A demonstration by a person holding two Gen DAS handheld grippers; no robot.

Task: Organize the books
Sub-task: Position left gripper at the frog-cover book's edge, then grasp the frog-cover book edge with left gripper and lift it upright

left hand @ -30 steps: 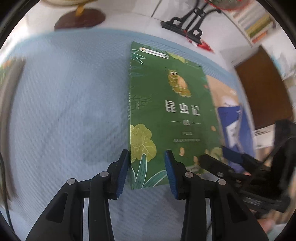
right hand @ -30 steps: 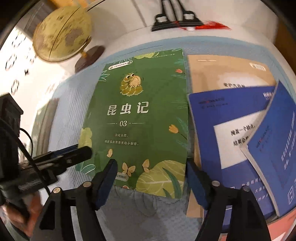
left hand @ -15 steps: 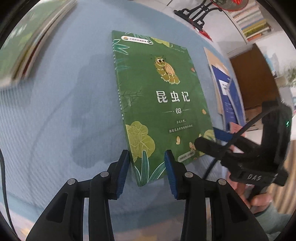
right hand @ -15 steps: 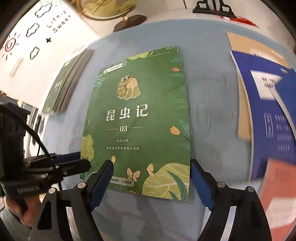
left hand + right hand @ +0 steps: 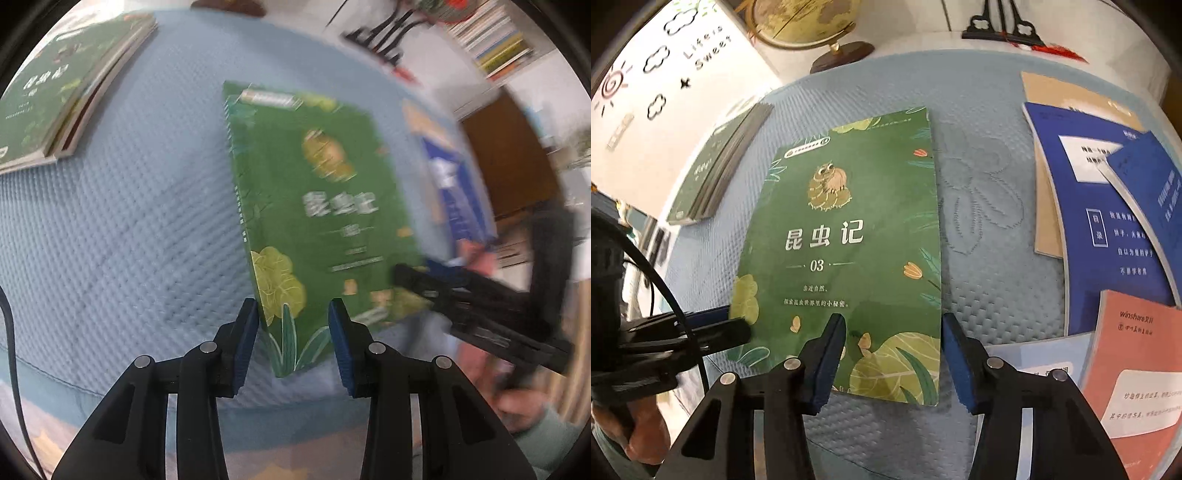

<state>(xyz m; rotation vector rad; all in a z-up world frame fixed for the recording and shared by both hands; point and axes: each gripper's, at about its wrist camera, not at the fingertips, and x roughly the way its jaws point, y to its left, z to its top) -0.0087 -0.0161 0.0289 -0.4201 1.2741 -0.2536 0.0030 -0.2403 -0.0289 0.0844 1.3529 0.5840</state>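
- Two grippers are working the near end of one green book, which is lying face up, about midway across the blue quilted cover.
- Nearest on the left, the left gripper is gripping the book's near left corner. One blue pad is sitting against the spine edge and the other against the near edge.
- Nearest on the right, the right gripper is closing its jaws around the near right corner. One pad is hanging over the leafy artwork and the other is standing just beside the right edge. No squeeze is showing there.
- The book's cover is showing pale cabbage-like leaves, small orange butterflies and long green blades at the near end.
- Farther up it is carrying a line of small white text, the number 03 and three large white characters. Above those, a tan owl-like creature is sitting under a small label.
- Off to the right, well apart from it, a salmon book and a pale blue book are lying nearest.
- Beyond them, dark blue books are overlapping a tan book.
- Off to the left, a stack of similar green books is resting near the cover's edge.
- Farthest back, a globe and a black stand are standing beyond the quilted cover.
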